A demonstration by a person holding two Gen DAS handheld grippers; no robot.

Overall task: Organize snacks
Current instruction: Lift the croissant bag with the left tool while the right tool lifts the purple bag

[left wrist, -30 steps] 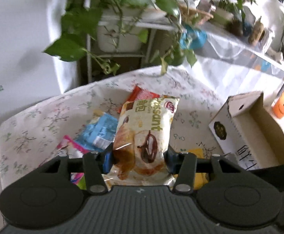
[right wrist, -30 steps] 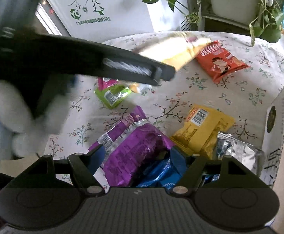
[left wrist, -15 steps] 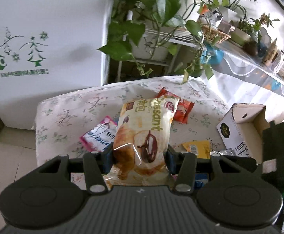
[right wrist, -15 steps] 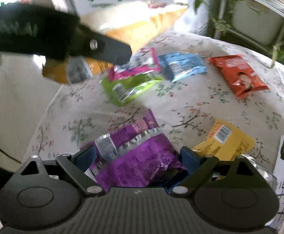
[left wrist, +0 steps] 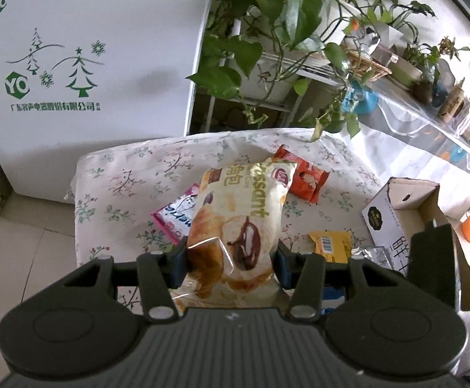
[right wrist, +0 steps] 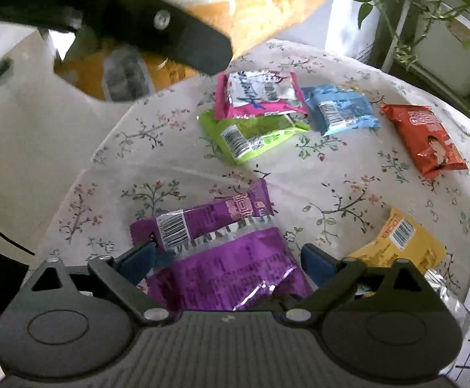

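A: What is held in the left gripper [left wrist: 230, 266]?

B: A croissant packet [left wrist: 239, 218] is pinched at its lower end between the jaws and is lifted clear of the worktop [left wrist: 131, 181], which is covered by a floral cloth. In the right wrist view the same packet is seen blurred at the top of the frame.

A: And the right gripper [right wrist: 226, 258]?

B: Its jaws have just been opening and are now spread wide. A purple packet [right wrist: 222, 258] is seen lying between them on the cloth, but it is not pressed by the pads.

A: How are the other snacks laid out?

B: A pink packet [right wrist: 257, 93] is laid partly over a green packet [right wrist: 251, 135], with a blue packet [right wrist: 339, 108] just beside them. An orange-red packet [right wrist: 425, 140] is set farther right, and a yellow packet [right wrist: 399, 245] is found near the cardboard box [left wrist: 399, 213] at the worktop's right edge.
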